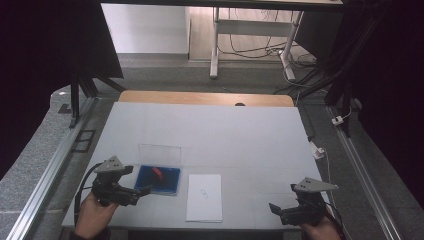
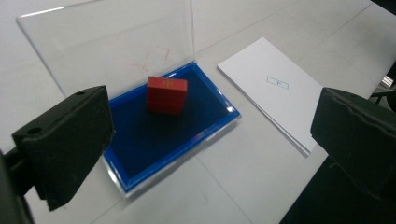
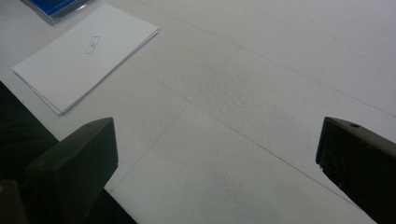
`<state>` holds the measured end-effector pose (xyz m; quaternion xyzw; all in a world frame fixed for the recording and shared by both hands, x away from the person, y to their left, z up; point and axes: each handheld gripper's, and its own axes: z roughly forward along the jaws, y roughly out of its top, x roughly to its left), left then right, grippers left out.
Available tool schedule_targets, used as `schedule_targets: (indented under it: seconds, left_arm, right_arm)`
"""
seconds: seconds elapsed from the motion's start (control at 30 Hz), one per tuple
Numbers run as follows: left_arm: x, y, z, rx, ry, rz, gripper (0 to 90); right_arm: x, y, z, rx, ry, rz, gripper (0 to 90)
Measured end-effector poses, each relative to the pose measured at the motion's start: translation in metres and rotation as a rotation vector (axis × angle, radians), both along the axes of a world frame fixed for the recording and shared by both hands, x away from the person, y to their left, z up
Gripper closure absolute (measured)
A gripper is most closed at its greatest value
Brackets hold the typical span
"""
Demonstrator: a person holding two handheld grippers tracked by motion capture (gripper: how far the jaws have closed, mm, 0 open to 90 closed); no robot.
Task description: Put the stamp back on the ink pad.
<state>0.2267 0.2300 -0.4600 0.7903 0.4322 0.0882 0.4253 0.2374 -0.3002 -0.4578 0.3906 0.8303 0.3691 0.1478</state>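
A shallow blue case (image 1: 167, 186) lies open on the white table (image 1: 225, 130), its clear lid (image 1: 159, 155) standing upright at the far side. A small red block (image 1: 157, 172) stands inside it. In the left gripper view the red block (image 2: 167, 94) rests on the blue case floor (image 2: 154, 135), with the clear lid (image 2: 116, 46) behind it. My left gripper (image 1: 137, 180) is open just left of the case and holds nothing. My right gripper (image 1: 285, 202) is open near the front right edge, over bare table. Both jaws of my right gripper (image 3: 219, 154) stand wide apart.
A white booklet (image 1: 204, 197) with a small printed mark lies right of the case; it appears as the booklet (image 2: 275, 88) and the booklet (image 3: 84, 56) in the gripper views. A wooden board edge (image 1: 205, 97) borders the table's far side. Metal rails (image 1: 50, 165) flank the table.
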Motion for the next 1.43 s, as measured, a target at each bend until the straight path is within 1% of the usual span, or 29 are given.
schedule_targets:
  seconds: [0.2,0.47,0.6,0.67,0.8,0.9,1.0,1.03,1.13,1.23,1.37,1.43]
  left_arm:
    - [-0.013,0.009,-0.001,0.000,-0.005,0.022,0.0]
    - [-0.030,0.022,-0.006,0.002,0.003,0.055,0.0]
    - [-0.036,0.028,-0.009,-0.007,0.011,0.059,0.0]
    - [-0.039,0.029,-0.011,-0.004,0.015,0.058,0.0]
    - [-0.042,0.031,-0.014,0.009,0.024,0.061,0.0]
    - [-0.044,0.032,-0.017,0.032,0.033,0.069,0.0]
    - [-0.046,0.032,-0.019,0.042,0.047,0.073,0.0]
    - [-0.046,0.032,-0.020,0.053,0.054,0.076,0.0]
    - [-0.048,0.032,-0.020,0.073,0.056,0.086,0.0]
    - [-0.049,0.031,-0.021,0.112,0.072,0.098,0.0]
    - [-0.048,0.029,-0.022,0.126,0.080,0.093,0.0]
    - [-0.047,0.029,-0.022,0.119,0.087,0.094,0.0]
  right_arm:
    - [0.000,0.000,0.000,0.000,0.001,0.000,0.0]
    - [0.000,0.000,0.000,-0.002,0.000,0.001,0.0]
    - [0.000,0.000,0.000,-0.007,0.001,0.004,0.0]
    - [0.000,0.000,0.000,-0.008,0.001,0.004,0.0]
    - [0.000,0.000,0.000,-0.008,0.001,0.005,0.0]
    - [0.000,0.001,0.000,-0.008,0.000,0.005,0.0]
    - [0.000,0.001,0.000,-0.012,0.000,0.006,0.0]
    - [0.000,0.001,0.000,-0.012,0.000,0.007,0.0]
    - [0.000,0.001,0.000,-0.013,-0.002,0.007,0.0]
    - [0.000,0.002,0.000,-0.014,-0.002,0.007,0.0]
    - [0.000,0.002,0.000,-0.019,-0.001,0.007,0.0]
    - [0.000,0.002,-0.001,-0.022,0.000,0.008,0.0]
